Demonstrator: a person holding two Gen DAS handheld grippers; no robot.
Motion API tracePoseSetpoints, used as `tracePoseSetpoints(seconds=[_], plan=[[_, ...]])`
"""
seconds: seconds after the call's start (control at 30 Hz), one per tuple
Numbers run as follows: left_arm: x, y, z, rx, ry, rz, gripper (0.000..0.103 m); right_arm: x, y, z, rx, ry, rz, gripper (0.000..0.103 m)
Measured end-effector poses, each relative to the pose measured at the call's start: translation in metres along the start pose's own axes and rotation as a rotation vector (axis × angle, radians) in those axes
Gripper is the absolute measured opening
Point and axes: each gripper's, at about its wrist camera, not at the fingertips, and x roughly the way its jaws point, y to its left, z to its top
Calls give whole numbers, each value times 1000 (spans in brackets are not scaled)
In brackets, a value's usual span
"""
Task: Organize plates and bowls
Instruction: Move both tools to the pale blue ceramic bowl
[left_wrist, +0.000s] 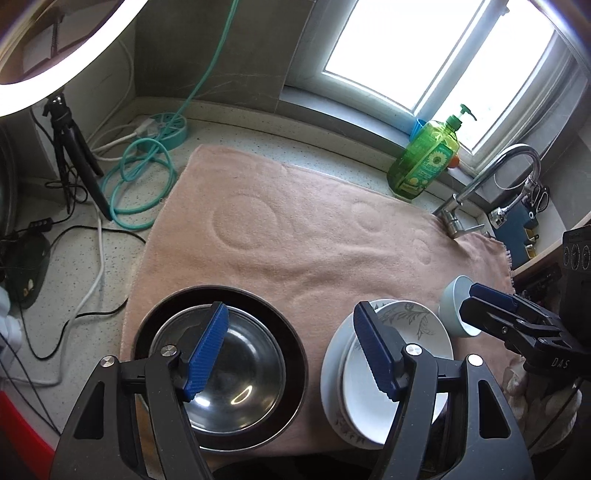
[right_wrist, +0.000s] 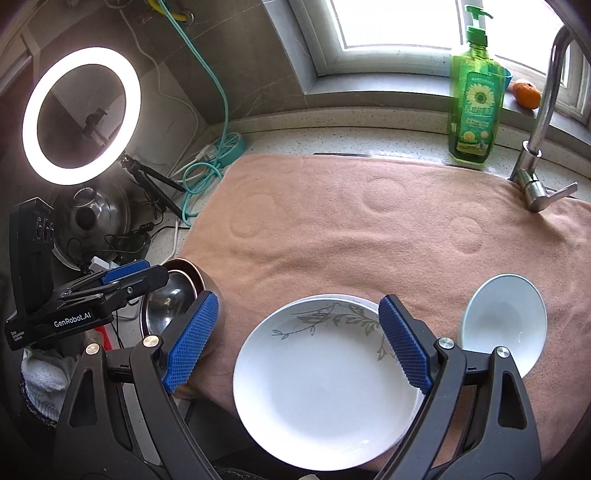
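Left wrist view looks down on a pink towel (left_wrist: 314, 229) spread over the speckled surface (left_wrist: 74, 266). At the towel's near left corner a steel bowl (left_wrist: 236, 369) sits nested inside a wider dark-rimmed bowl (left_wrist: 291, 343). Just right of them on the towel lies a stack of white plates (left_wrist: 417, 325), the top one printed with a grey leaf sprig. A small pale bowl (left_wrist: 452, 299) sits tilted just beyond the stack's right edge, near the towel's right border.

The left tool (left_wrist: 291, 350) hangs over the towel's near edge with its blue pads spread wide, one above the steel bowl and one above the plates, gripping nothing. The right tool (left_wrist: 480, 299) shows at the towel's right side, close to the small bowl; from this angle I cannot tell whether it touches the bowl.

In the right wrist view the right tool (right_wrist: 295, 343) also stands spread and empty, its pads on either side of the leaf-print plate (right_wrist: 317, 387) below, while the small bowl (right_wrist: 506, 317) lies right of that plate on the towel (right_wrist: 369, 229).

Behind the towel stand a green dish-soap bottle (right_wrist: 474, 99) and a chrome faucet (right_wrist: 535, 147); left of the towel are a lit ring light (right_wrist: 79, 114) and a coiled teal cable (right_wrist: 199, 177).
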Motion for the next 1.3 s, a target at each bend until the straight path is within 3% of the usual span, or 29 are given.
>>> tracePoseSetpoints(seconds=[0.37, 0.7, 1.0, 1.23, 1.3], plan=[[27, -84, 17, 131, 10, -100, 70, -60, -73, 1, 67, -94, -127, 91], [63, -161, 4, 201, 64, -198, 70, -99, -175, -25, 226, -135, -239, 91], [105, -212, -13, 221, 149, -250, 64, -91, -232, -50, 298, -94, -212, 90], [125, -222, -22, 212, 192, -247, 53, -63, -243, -57, 334, -46, -120, 70], [131, -222, -22, 204, 199, -240, 45, -55, -243, -58, 345, -31, -87, 62]])
